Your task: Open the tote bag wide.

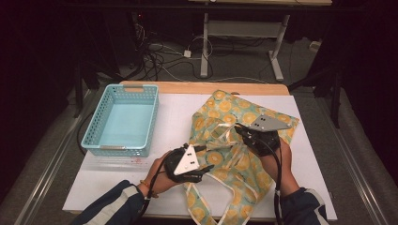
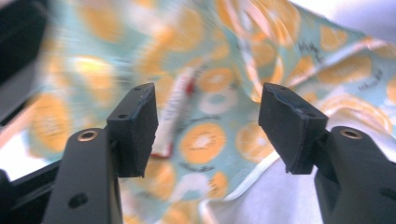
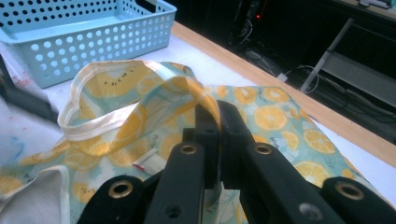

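The work in hand looked like the handling of a lemon-print cloth bag (image 1: 234,145) that lay spread over the right half of the white table (image 1: 173,112), one long strap trailing off the near edge. The right gripper (image 1: 244,132) had its jaws pinched shut on a fold of the bag's fabric near the mouth, and in the right gripper view the cloth rose in a raised loop just ahead of the closed jaws, its cream trim (image 3: 100,128) curling up off the table. The left gripper (image 1: 205,169) hovered at the bag's left edge with its jaws spread wide; in the left gripper view the printed cloth sat blurred between and beyond the pads, touching neither, with a small white label (image 2: 175,109) stitched to the fabric in line with the gap.

By the look of it, the step was opening or lifting the bag, with one side held and the other not yet caught. The next move probably called for the left gripper to ease forward and close on the trimmed edge opposite the right one's hold, so that the mouth could be pulled apart evenly.

The light blue perforated basket (image 1: 96,136) stood well apart at the table's left and held nothing; whether the bag held anything could not be told
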Motion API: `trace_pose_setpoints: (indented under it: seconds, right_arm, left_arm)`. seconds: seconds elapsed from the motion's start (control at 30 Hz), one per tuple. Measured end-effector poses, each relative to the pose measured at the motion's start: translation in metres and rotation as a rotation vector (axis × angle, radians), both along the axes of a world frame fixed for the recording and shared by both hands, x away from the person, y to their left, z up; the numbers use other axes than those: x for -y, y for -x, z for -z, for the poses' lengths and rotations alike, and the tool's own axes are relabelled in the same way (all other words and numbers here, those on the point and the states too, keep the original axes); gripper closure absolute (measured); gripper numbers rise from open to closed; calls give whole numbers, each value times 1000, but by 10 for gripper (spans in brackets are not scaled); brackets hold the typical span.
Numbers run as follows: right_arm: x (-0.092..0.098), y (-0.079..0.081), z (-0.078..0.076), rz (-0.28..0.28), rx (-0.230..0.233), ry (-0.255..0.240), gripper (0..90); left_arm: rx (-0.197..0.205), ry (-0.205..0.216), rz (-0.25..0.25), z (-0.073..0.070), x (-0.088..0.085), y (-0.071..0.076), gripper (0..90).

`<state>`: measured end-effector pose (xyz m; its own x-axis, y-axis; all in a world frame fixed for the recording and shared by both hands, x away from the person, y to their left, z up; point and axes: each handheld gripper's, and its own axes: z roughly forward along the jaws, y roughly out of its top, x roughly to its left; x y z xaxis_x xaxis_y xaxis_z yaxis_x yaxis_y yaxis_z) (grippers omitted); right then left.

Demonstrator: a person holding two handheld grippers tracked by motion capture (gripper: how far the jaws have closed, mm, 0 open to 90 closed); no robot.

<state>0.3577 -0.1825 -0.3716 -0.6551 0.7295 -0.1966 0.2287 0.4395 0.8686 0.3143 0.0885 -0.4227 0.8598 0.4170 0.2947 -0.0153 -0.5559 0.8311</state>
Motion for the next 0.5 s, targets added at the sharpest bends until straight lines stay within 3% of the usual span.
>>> trace_pose_setpoints:
  seconds: [0.1, 0.2, 0.27, 0.43, 0.5]
  right_arm:
    - [0, 3, 2, -9, -7, 10, 889]
    - [-1, 6, 6, -24, -16, 29, 889]
    - [0, 9, 9, -32, -21, 36, 888]
    - [3, 18, 16, -76, -50, 34, 888]
    - [2, 22, 19, -95, -67, 32, 887]
  left_arm:
    - [3, 35, -44, -9, -16, -4, 313]
    - [32, -5, -74, -8, -23, -15, 272]
    - [10, -18, -90, -4, -26, -24, 233]
    - [-72, -65, -119, 15, -21, -44, 233]
    - [-133, -55, -126, 22, -17, -52, 232]
